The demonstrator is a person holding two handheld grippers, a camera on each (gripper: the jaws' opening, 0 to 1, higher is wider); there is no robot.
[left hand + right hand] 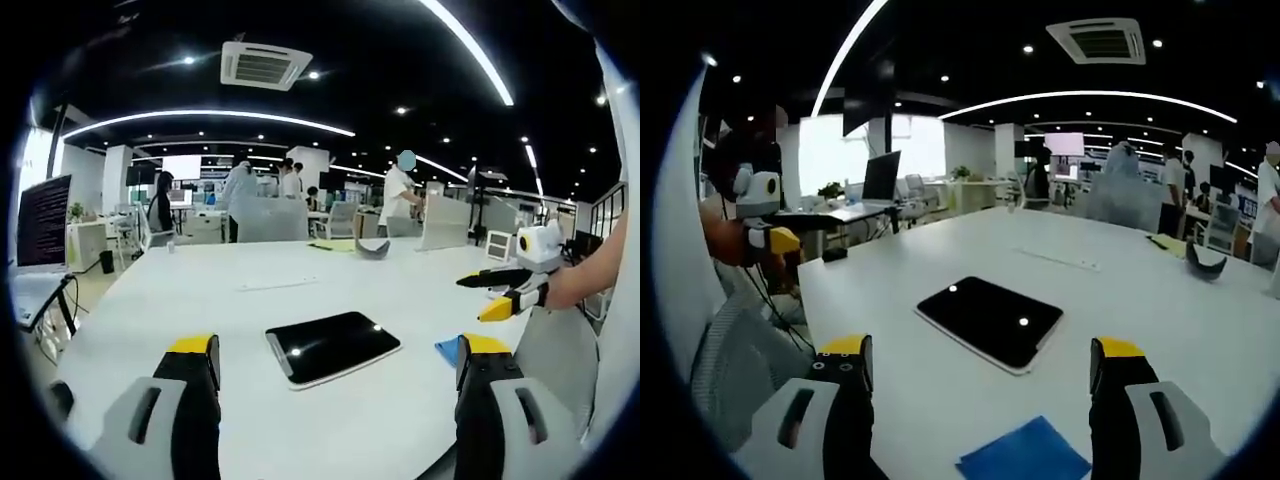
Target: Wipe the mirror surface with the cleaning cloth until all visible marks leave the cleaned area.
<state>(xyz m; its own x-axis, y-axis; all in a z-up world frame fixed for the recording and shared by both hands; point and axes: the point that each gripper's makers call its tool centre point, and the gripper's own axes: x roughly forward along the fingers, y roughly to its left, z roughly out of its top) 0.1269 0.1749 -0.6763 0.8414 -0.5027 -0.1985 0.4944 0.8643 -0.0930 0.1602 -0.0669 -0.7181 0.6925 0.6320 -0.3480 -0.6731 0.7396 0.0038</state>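
Counted on white table [330,420]: 1 mirror [333,346], dark reflective slab with pale rim; 1 blue cleaning cloth [1024,453]; 1 small curved grey object [372,248] near far edge; 1 yellow-green flat sheet [337,245] beside it.

Grippers counted: 2. Left gripper [335,372]: 2 yellow-tipped jaws, set apart. Right gripper [980,365]: 2 yellow-tipped jaws, set apart.

Ceiling air-conditioning unit [264,65]: 1.

Monitors noted at left: 1 [44,221].

People in background: several seen; exact count not resolved.
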